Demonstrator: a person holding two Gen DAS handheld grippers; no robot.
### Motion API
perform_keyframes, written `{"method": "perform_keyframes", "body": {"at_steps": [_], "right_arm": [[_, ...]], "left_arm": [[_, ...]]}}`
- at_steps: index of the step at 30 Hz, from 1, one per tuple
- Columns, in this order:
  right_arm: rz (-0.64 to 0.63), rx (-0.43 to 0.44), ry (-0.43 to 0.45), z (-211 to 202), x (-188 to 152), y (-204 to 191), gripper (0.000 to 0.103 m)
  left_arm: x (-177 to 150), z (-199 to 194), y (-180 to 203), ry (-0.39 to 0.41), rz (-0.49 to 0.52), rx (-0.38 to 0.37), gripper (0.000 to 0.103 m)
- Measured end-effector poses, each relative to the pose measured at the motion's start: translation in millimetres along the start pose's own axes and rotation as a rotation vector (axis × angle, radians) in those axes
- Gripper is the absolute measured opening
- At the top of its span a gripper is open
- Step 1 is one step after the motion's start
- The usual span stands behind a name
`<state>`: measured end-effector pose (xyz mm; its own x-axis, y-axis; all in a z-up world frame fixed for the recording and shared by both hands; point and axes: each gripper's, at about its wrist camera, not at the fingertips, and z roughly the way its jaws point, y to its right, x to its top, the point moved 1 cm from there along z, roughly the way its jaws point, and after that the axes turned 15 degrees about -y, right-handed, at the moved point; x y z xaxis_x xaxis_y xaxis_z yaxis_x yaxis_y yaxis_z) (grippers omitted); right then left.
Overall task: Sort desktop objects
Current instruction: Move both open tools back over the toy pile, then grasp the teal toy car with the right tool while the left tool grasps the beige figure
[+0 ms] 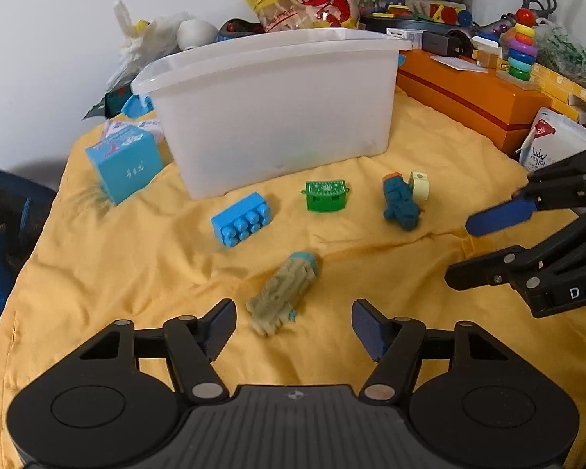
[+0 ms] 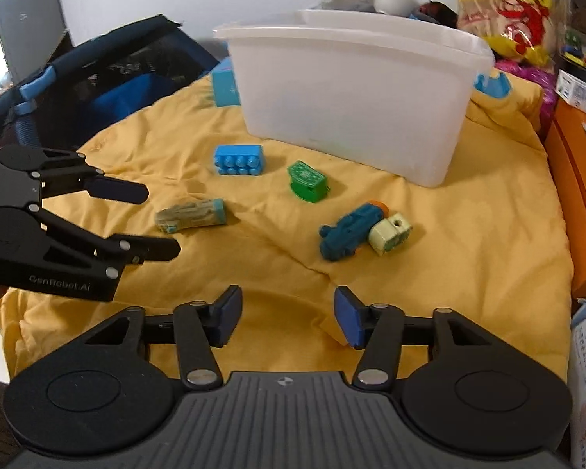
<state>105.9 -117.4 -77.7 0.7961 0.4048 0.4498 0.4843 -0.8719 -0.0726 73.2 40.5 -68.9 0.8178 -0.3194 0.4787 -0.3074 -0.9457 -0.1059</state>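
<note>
Two grippers [image 1: 294,324] [image 2: 288,314], jaws apart, over bare cloth [image 2: 468,258].

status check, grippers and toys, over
Left gripper open, olive toy just ahead. Right gripper open, empty. Bin path unobstructed.

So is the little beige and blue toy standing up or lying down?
Lying down. The beige toy rests lengthwise on the yellow cloth, just ahead of the open left gripper.

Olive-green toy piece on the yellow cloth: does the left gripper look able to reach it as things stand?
Probably yes. The left gripper is open, with the olive-green toy piece lying just ahead of its fingers and only bare yellow cloth around it.
</note>
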Motion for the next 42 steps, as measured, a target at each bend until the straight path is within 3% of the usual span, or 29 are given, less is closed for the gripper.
{"method": "perform_keyframes", "body": {"at_steps": [5,8,10,15,20,25,26,28,33,39,42], "right_arm": [[0.021,-0.048,0.013,-5.6,-1.7,8.7,0.048],[0.076,-0.051,0.027,-6.6,3.7,20.9,0.047],[0.096,-0.050,0.030,-4.9,7.6,26.5,0.047],[0.192,0.047,0.003,16.8,26.4,35.3,0.047],[0.269,0.011,-0.048,42.9,36.4,38.9,0.048],[0.244,-0.026,-0.019,52.8,49.9,39.6,0.048],[0.234,-0.038,-0.016,55.3,52.2,39.3,0.046],[0.171,-0.083,-0.017,56.9,54.9,33.5,0.024],[0.059,-0.065,-0.037,44.6,41.9,28.1,0.023],[-0.091,-0.062,-0.071,27.7,20.4,20.2,0.024],[-0.107,-0.062,-0.068,26.2,16.5,19.4,0.025]], "left_arm": [[13.4,13.8,0.5,-0.004,0.120,0.004,0.056],[18.6,27.9,-2.4,-0.057,0.164,-0.020,0.037],[21.1,36.1,-7.7,-0.079,0.172,-0.061,0.035],[29.2,44.5,-26.2,-0.097,0.115,-0.181,0.031],[32.7,38.4,-33.8,-0.131,-0.015,-0.272,0.030],[21.7,23.6,-22.1,-0.146,-0.114,-0.355,0.030],[17.8,22.2,-19.0,-0.151,-0.132,-0.371,0.030],[9.1,21.4,-13.1,-0.164,-0.165,-0.398,0.030],[-3.9,28.0,-6.7,-0.195,-0.227,-0.432,0.030],[-1.9,30.1,-5.8,-0.180,-0.223,-0.403,0.032],[0.0,27.7,-3.5,-0.171,-0.193,-0.346,0.033]]}}
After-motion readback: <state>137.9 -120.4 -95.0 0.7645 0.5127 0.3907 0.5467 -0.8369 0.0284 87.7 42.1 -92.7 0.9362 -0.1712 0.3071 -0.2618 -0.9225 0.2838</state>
